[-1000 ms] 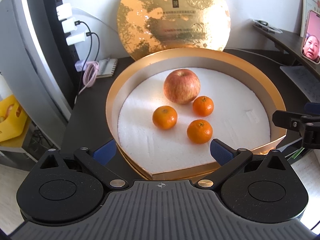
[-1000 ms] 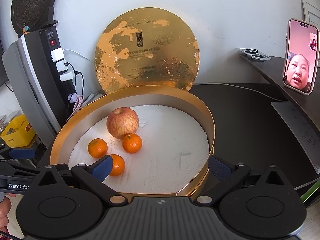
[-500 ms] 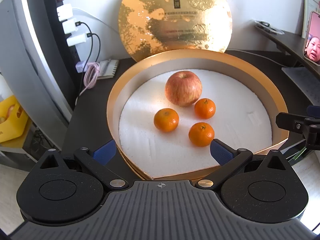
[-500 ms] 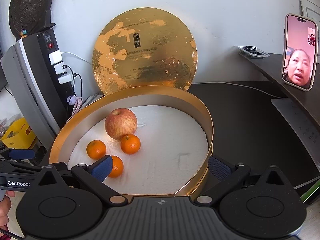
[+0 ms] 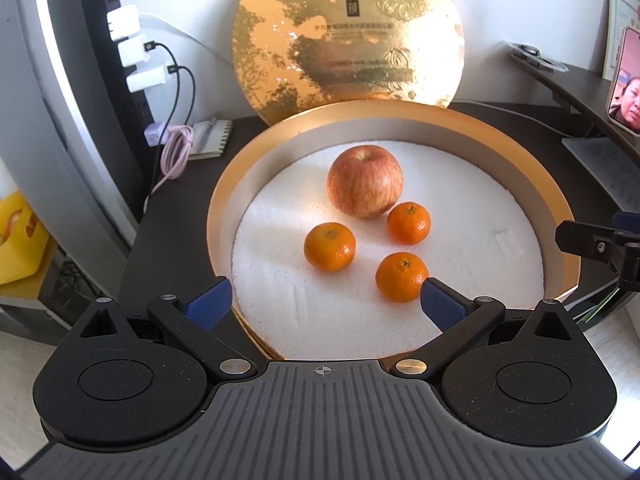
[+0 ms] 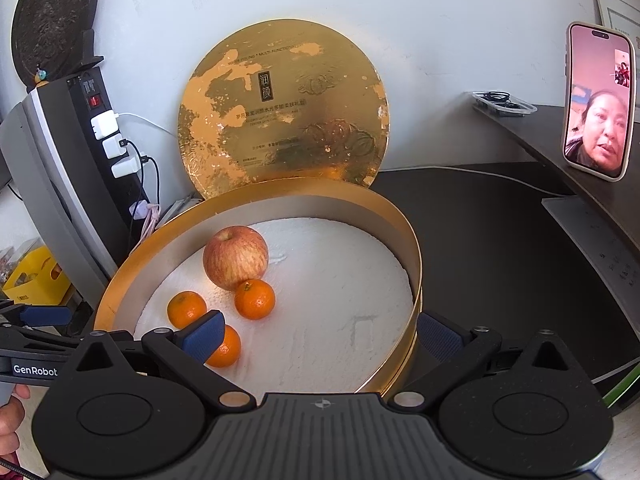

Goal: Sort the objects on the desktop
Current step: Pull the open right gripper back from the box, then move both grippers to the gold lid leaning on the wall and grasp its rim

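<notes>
A round gold box [image 5: 224, 208] [image 6: 412, 248] with a white foam floor holds a red apple [image 5: 365, 181] [image 6: 235, 257] and three tangerines [image 5: 329, 246] [image 5: 409, 223] [image 5: 401, 277]. In the right wrist view the tangerines [image 6: 186, 309] [image 6: 255, 299] [image 6: 226, 348] lie in front of the apple. My left gripper [image 5: 323, 306] is open at the box's near rim, holding nothing. My right gripper [image 6: 318, 334] is open too, straddling the box's right wall, with its left finger [image 6: 202, 336] inside near a tangerine. The right gripper's fingertips [image 5: 592, 240] show at the left wrist view's right edge.
The gold lid [image 5: 348, 36] [image 6: 284, 112] leans on the wall behind the box. A power strip with chargers [image 5: 136, 56] and a pink cable [image 5: 174, 152] stand at left, with a yellow bin [image 5: 16, 236] below. A phone [image 6: 598, 100] stands on the shelf at right. A hand [image 6: 10, 416] holds the left gripper.
Both cameras have drifted slightly; the box and fruit sit a little lower in the left wrist view. Fruit has not moved, and both grippers stay open.
</notes>
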The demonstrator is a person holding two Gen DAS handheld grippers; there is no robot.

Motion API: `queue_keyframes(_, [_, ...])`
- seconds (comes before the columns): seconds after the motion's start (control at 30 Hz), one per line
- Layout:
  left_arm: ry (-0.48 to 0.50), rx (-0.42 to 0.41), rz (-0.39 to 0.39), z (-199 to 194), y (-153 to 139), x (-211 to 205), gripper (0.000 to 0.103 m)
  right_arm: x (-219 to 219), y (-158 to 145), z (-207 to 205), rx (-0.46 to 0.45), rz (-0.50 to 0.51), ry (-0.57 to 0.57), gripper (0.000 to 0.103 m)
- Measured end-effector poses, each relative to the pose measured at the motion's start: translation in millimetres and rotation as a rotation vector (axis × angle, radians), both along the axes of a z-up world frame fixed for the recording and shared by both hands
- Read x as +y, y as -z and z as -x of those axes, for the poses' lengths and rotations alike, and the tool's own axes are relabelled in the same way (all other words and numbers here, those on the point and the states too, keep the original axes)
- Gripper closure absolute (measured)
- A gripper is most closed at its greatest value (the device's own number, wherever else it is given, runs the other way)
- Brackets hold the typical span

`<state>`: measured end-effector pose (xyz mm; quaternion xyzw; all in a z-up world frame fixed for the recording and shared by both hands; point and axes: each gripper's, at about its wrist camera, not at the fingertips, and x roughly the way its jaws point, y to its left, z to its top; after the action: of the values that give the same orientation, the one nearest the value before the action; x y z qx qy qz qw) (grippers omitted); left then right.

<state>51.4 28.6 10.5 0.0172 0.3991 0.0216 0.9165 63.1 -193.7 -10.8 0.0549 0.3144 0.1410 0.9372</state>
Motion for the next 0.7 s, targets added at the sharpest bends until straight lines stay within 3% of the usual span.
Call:
queue_keyframes(0.53, [0.068, 0.032, 0.042, -3, 5, -1, 0.0, -4, 0, 0, -0.004, 0.016, -0.006, 0.001])
queue_keyframes(0.7, [0.073, -0.042, 0.064, -6, -14, 9, 0.0, -12, -19, -3, -0.082, 0.043, -0.003, 0.001])
